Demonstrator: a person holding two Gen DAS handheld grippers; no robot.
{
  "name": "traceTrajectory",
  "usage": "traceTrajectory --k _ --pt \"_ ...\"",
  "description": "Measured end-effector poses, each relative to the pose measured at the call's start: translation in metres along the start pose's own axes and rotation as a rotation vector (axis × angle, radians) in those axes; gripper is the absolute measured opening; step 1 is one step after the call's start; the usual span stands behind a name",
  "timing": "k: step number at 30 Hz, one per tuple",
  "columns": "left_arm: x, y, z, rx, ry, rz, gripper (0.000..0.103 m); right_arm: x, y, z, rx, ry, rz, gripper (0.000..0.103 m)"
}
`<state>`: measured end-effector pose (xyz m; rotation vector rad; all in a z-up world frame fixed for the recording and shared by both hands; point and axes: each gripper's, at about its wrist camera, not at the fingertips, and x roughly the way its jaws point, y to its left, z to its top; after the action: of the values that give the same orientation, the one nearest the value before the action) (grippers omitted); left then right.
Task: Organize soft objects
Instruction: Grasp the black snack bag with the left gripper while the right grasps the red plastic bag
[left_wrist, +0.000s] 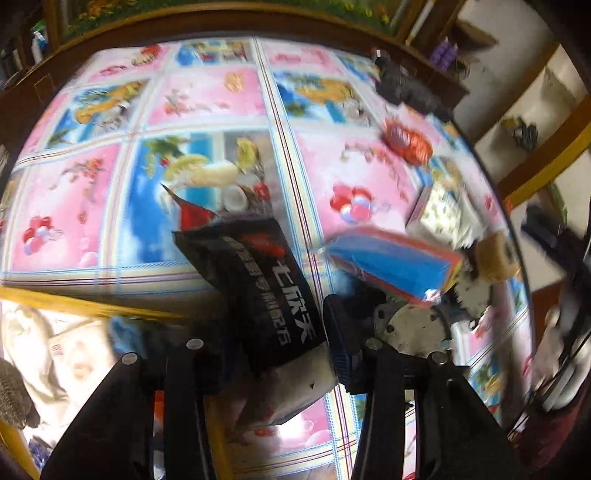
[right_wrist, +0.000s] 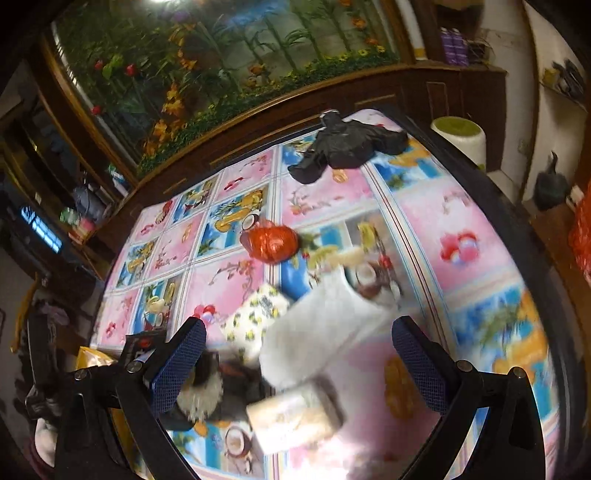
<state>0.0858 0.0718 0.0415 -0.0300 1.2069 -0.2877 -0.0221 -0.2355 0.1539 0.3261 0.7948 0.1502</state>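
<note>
My left gripper is shut on a black packet with white lettering, which stands up between the pads over the near edge of the table. A blue and red pack, a yellow-flowered pack and a tan plush toy lie to its right. My right gripper is open wide, with nothing pressed. Just beyond its fingers lies a white fluffy item, with a beige pack below it and a black-and-white plush by the left finger.
An orange-red bag sits mid-table and a black plastic bag at the far edge. A yellow box holding pale cloth stands below the table's near-left edge. A green-topped white stool stands beyond the far corner, before a dark wooden cabinet.
</note>
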Motion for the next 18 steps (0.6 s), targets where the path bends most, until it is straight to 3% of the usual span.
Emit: traceTrajectory --k 5,9,12,15,16,17,18 --pt "0.000 -0.005 -0.005 0.052 -0.008 -0.004 0.036 0.059 0.039 0.045 -0.220 0.117 -0.078 0.101" --pt "-0.005 -0.003 -0.008 0.036 -0.028 -0.019 0.034 0.103 0.066 0.065 -0.321 0.186 -0.107 0.100" --pt "-0.012 -0.003 -0.010 0.021 -0.050 -0.046 0.034 0.136 0.077 0.075 -0.364 0.222 -0.162 0.093" --pt "-0.020 -0.003 -0.011 0.011 -0.078 -0.055 0.034 0.165 0.077 0.083 -0.361 0.262 -0.169 0.078" --pt "-0.023 -0.002 -0.013 0.004 -0.084 -0.070 0.034 0.172 0.074 0.084 -0.345 0.285 -0.154 0.057" --pt "-0.026 -0.001 -0.014 -0.004 -0.093 -0.078 0.034 0.177 0.070 0.084 -0.321 0.311 -0.134 0.043" --pt "-0.030 0.000 -0.015 -0.010 -0.106 -0.083 0.034 0.180 0.065 0.083 -0.291 0.315 -0.120 0.042"
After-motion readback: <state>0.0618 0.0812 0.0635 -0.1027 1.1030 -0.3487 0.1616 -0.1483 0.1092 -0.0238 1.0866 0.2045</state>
